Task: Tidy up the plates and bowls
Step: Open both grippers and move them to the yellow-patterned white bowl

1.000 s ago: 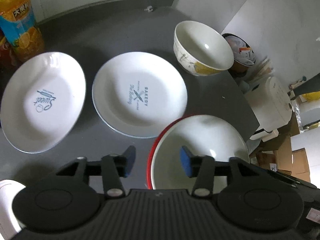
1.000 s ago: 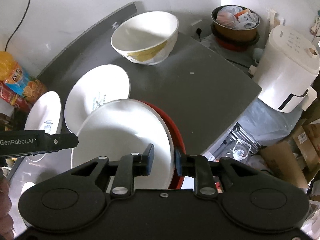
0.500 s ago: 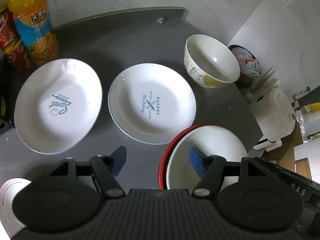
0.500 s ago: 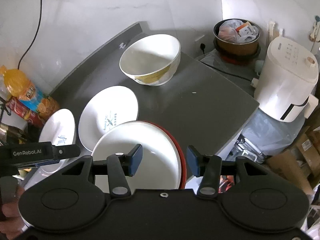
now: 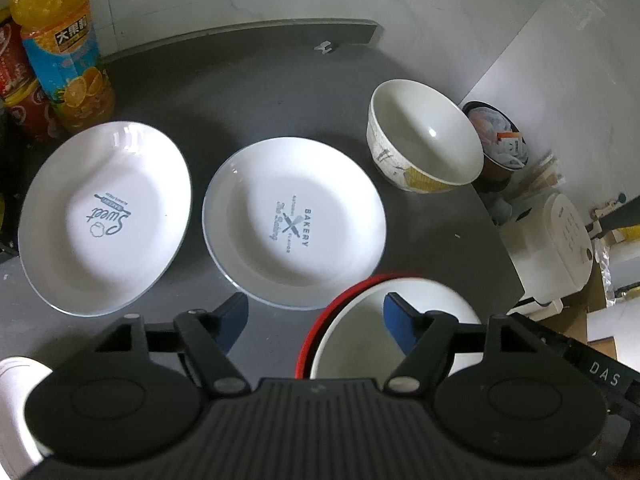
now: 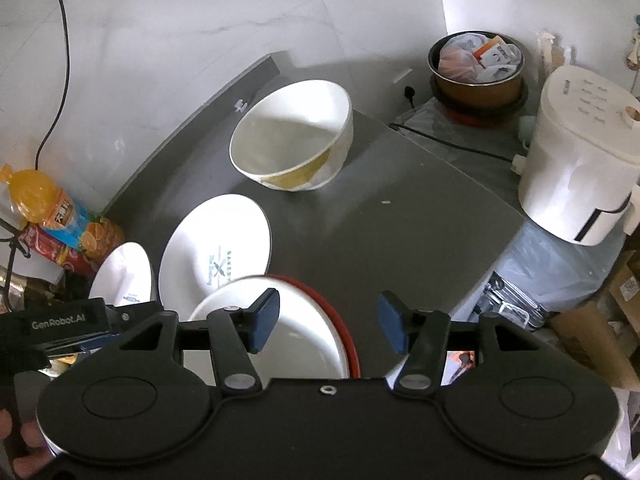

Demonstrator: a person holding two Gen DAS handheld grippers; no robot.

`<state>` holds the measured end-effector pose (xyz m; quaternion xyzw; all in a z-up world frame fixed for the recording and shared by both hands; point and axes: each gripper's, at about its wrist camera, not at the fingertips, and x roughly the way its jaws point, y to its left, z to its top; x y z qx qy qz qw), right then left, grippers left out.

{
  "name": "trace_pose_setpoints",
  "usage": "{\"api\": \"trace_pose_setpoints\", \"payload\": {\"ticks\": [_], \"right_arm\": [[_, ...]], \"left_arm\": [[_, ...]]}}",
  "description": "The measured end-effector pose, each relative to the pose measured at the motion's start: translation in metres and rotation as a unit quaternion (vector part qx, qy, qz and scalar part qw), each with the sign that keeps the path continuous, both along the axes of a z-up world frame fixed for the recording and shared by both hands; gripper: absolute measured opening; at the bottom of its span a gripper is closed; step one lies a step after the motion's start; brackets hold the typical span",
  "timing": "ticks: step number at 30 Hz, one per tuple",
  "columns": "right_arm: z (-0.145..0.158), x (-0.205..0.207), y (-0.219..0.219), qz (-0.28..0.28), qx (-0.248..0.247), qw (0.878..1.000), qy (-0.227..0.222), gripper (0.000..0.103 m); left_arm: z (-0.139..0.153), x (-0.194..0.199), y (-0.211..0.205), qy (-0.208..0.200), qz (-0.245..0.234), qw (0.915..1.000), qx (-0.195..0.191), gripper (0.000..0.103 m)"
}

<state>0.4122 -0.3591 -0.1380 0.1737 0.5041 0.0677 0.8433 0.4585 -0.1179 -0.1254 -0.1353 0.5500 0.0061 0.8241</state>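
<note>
Both hand-held grippers, left (image 5: 316,318) and right (image 6: 328,322), spread above red-rimmed bowl (image 6: 288,320); juice bottle (image 5: 60,48) behind plates (image 5: 294,222).

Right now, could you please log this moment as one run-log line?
left claw: open | right claw: open | red-rimmed white bowl: on grey table, released | two white printed plates, white deep bowl: unstacked

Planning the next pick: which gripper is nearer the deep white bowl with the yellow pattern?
Right, by a small margin. The right gripper looks at the deep white bowl with the yellow pattern almost head-on; from the left gripper it lies off to the right.
</note>
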Motion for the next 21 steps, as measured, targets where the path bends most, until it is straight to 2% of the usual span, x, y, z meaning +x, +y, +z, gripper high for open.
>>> {"api": "trace_pose_setpoints", "payload": {"ticks": [3,9,21], "right_arm": [[0.001,0.008,-0.004,0.001,0.003,1.000,-0.005,0.060],[0.001,0.028,-0.017,0.002,0.013,1.000,-0.011,0.060],[-0.010,0.077,-0.043,-0.003,0.024,1.000,-0.012,0.060]], "left_arm": [[0.001,0.006,-0.005,-0.002,0.007,1.0000,0.001,0.073],[0.004,0.024,-0.016,-0.014,0.021,0.9997,-0.004,0.073],[-0.006,0.065,-0.028,-0.012,0.066,0.9976,-0.016,0.073]]}}
